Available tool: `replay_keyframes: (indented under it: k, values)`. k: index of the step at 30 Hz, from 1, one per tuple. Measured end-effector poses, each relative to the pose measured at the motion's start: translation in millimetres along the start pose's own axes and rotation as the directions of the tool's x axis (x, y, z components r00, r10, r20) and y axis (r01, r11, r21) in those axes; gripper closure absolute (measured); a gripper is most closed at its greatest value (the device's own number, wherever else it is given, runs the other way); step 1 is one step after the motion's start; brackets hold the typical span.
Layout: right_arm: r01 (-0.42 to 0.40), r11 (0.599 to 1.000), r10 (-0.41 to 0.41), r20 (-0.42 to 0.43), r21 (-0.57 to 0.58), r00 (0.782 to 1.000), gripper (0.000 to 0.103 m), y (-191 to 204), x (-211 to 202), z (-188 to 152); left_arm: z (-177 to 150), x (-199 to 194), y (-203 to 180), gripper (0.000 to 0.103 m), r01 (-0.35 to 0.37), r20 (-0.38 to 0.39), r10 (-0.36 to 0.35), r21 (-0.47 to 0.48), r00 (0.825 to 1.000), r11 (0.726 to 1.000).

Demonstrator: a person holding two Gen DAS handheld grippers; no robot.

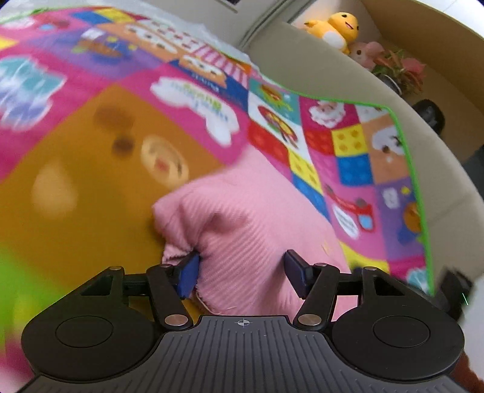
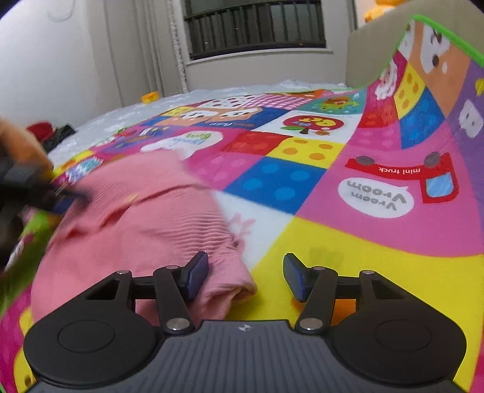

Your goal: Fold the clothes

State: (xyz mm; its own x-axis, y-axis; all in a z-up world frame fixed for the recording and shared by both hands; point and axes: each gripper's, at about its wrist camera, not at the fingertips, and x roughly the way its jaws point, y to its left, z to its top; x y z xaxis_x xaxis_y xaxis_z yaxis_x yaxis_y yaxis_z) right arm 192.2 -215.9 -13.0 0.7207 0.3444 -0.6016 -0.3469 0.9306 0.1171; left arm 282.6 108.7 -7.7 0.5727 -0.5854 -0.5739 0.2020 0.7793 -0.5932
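A pink ribbed garment lies bunched on a colourful play mat. My left gripper is open, its blue fingers straddling a fold of the pink cloth near the hem. In the right wrist view the same garment spreads to the left, its cuff-like end lying by the left finger. My right gripper is open over the yellow patch of the mat, with the garment's edge just inside its left finger. The other gripper shows blurred at the far left.
The mat's green-edged right side curls up against a beige padded wall. Plush toys and a plant sit beyond it. A window grille, a white wall and small objects lie past the mat.
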Motion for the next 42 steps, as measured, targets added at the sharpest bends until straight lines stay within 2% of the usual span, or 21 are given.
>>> replay_keyframes:
  k: [2,4,7,8,10,12,13,15,18,19,21,22,24,25,28,35,42]
  values:
    - [0.015,0.999,-0.014,0.005,-0.052,1.0,0.047,18.5,-8.7,-7.2,15.4,14.1,0.7,0.037,-0.011,0.007,0.011,0.015,1.0,1.0]
    - [-0.012,0.996,0.013,0.005,-0.093,1.0,0.047,38.6,-16.6,-13.5,28.0,25.2,0.7,0.034,-0.022,0.02,0.022,0.03,1.0,0.999]
    - [-0.072,0.986,0.071,-0.014,-0.147,0.997,0.045,68.6,-22.5,-24.3,32.0,26.6,-4.7,0.029,-0.047,0.045,0.044,0.066,0.998,0.997]
    - [-0.059,0.983,0.058,-0.01,-0.177,0.998,0.042,77.0,-23.7,-26.7,30.1,22.2,-5.8,0.028,-0.062,0.055,0.058,0.075,0.997,0.995]
    - [-0.013,0.978,0.015,0.01,-0.21,1.0,0.03,83.9,-26.5,-24.9,20.3,7.8,-10.7,0.023,-0.103,0.079,0.096,0.087,0.992,0.991]
    - [-0.011,0.989,0.017,0.042,-0.149,0.999,0.002,74.4,-33.9,-16.8,3.2,-13.8,-18.2,0.017,-0.111,0.119,0.098,0.108,0.988,0.988]
    - [-0.033,0.995,0.039,0.064,-0.098,0.997,0.0,66.5,-39.0,-12.8,-8.9,-23.9,-23.7,0.012,-0.101,0.134,0.085,0.12,0.987,0.988]
    - [-0.07,0.997,0.071,0.095,-0.01,0.993,0.0,50.5,-43.8,-5.4,-35.0,-43.3,-35.8,0.009,-0.072,0.162,0.049,0.143,0.986,0.987]
    - [-0.002,1.0,0.001,0.083,0.01,0.997,0.0,43.0,-31.4,-1.0,-71.1,-50.2,-48.3,0.007,-0.03,0.144,0.007,0.16,0.99,0.987]
    - [0.03,1.0,-0.03,0.062,-0.007,0.998,0.0,43.6,-23.6,-2.4,-81.0,-48.3,-51.2,0.006,-0.039,0.13,0.017,0.169,0.991,0.985]
    - [0.085,0.995,-0.085,0.003,-0.053,0.996,0.0,46.8,-6.3,-8.8,-97.6,-39.8,-55.3,0.006,-0.1,0.102,0.08,0.205,0.992,0.974]
    - [0.107,0.992,-0.109,-0.034,-0.074,0.993,0.0,48.8,2.3,-13.5,-104.8,-37.4,-57.8,0.006,-0.125,0.11,0.101,0.243,0.989,0.962]
    - [0.121,0.992,-0.123,-0.035,-0.04,0.992,0.0,46.9,4.1,-19.1,-116.6,-34.2,-63.0,0.006,-0.166,0.138,0.127,0.322,0.982,0.932]
    - [0.123,0.992,-0.123,-0.043,-0.011,0.991,0.0,44.8,3.3,-19.6,-119.6,-32.2,-63.8,0.005,-0.175,0.147,0.132,0.342,0.98,0.923]
    - [0.116,0.991,-0.112,-0.049,0.067,0.992,0.0,38.1,0.5,-25.1,-122.2,-31.3,-61.0,0.004,-0.174,0.16,0.124,0.345,0.979,0.922]
    - [0.129,0.99,-0.128,-0.013,0.049,0.992,0.0,44.9,-9.2,-38.3,-127.4,-31.4,-58.8,0.003,-0.175,0.184,0.116,0.351,0.976,0.92]
    - [0.151,0.986,-0.152,0.007,0.073,0.988,0.0,51.2,-16.3,-45.1,-124.4,-32.0,-58.4,0.003,-0.172,0.171,0.117,0.353,0.978,0.92]
